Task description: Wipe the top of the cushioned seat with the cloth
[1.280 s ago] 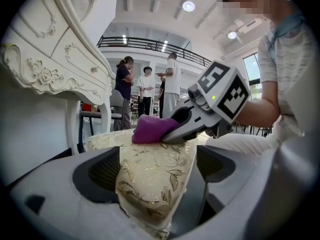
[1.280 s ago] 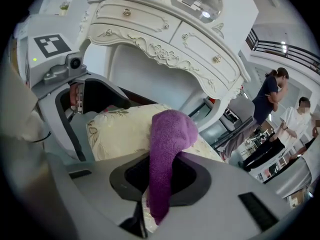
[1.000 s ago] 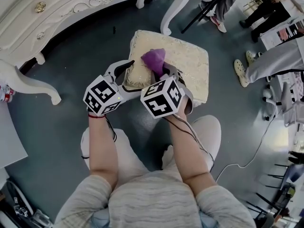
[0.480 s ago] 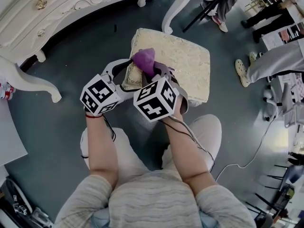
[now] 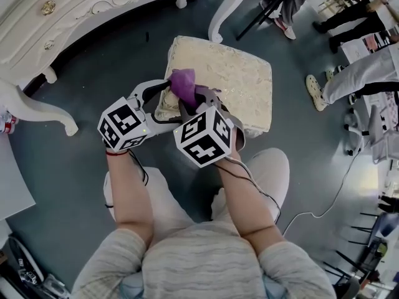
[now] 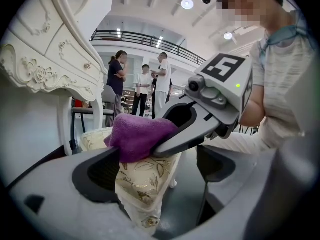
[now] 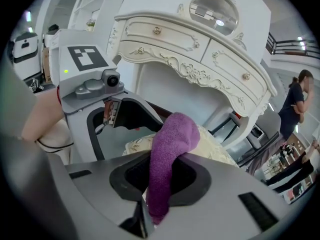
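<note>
Looking down, you have the dark blue-green floor (image 5: 68,185) under everything, and the white carved dressing table (image 5: 81,11) runs across the upper left. One of its curved legs stands just beside the far edge of the seat. Several people (image 6: 145,86) stand well apart in the hall behind.

The cushioned seat (image 5: 237,80) sits on the floor in front of your knees, cream with a gold leaf pattern, its top mostly bare.

Your left gripper (image 5: 163,101) reaches in from the left. Its jaws stand apart with the seat's near left corner between them, one jaw close against the fabric side and the other clear of it.

Your right gripper (image 5: 196,99) angles down onto that same corner. Its jaws are clamped on the cloth, which bulges out past the tips.

The purple cloth (image 5: 182,81) is bunched into a rounded wad and rests on the seat top right at its left edge, just above the left gripper's upper jaw.
</note>
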`<state>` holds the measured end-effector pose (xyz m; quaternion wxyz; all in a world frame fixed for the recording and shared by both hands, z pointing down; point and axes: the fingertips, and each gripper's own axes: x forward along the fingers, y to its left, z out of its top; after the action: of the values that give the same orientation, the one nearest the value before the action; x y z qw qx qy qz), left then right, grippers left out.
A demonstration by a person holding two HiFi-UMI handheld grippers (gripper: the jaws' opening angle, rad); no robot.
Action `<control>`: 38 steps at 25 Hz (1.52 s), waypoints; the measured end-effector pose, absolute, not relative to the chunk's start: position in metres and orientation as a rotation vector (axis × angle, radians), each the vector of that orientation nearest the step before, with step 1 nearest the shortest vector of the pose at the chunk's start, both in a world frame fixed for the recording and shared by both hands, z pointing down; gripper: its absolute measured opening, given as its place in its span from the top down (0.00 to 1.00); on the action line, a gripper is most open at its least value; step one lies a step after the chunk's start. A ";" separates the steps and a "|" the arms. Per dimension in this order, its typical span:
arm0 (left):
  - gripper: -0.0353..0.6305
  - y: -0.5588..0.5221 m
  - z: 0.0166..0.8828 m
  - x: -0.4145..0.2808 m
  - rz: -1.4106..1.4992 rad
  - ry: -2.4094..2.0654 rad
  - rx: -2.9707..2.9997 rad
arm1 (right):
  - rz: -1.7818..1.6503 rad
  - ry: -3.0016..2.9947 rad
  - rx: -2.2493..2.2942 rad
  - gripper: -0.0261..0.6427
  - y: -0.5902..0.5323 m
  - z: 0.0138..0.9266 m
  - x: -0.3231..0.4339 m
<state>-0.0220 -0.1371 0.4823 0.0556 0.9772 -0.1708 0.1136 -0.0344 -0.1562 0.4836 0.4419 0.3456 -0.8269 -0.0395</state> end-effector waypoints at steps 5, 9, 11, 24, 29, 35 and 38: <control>0.23 -0.134 0.475 -0.014 0.305 -0.490 2.974 | -0.104 -2.058 0.899 0.86 -0.155 0.482 -0.018; 0.23 -0.140 0.465 -0.015 0.236 -0.533 2.991 | -0.098 -2.045 0.934 0.86 -0.154 0.482 0.000; 0.23 -0.144 0.465 -0.015 0.227 -0.551 2.990 | -0.103 -2.030 0.952 0.86 -0.153 0.482 0.009; 0.23 -0.153 0.466 -0.007 0.269 -0.594 3.010 | -0.053 -1.935 1.101 0.86 -0.150 0.483 0.088; 0.23 -0.156 0.465 -0.002 0.281 -0.597 3.014 | -0.015 -1.881 1.169 0.86 -0.150 0.485 0.125; 0.23 -0.157 0.468 0.002 0.305 -0.593 3.007 | 0.030 -1.803 1.262 0.86 -0.149 0.484 0.178; 0.23 -0.157 0.467 0.004 0.303 -0.587 3.009 | 0.051 -1.777 1.303 0.86 -0.151 0.484 0.196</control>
<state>0.0035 -0.1569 0.4673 0.0304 0.9763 -0.1905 0.0982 0.1962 -0.1508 0.4840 0.4517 0.5274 -0.7193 0.0208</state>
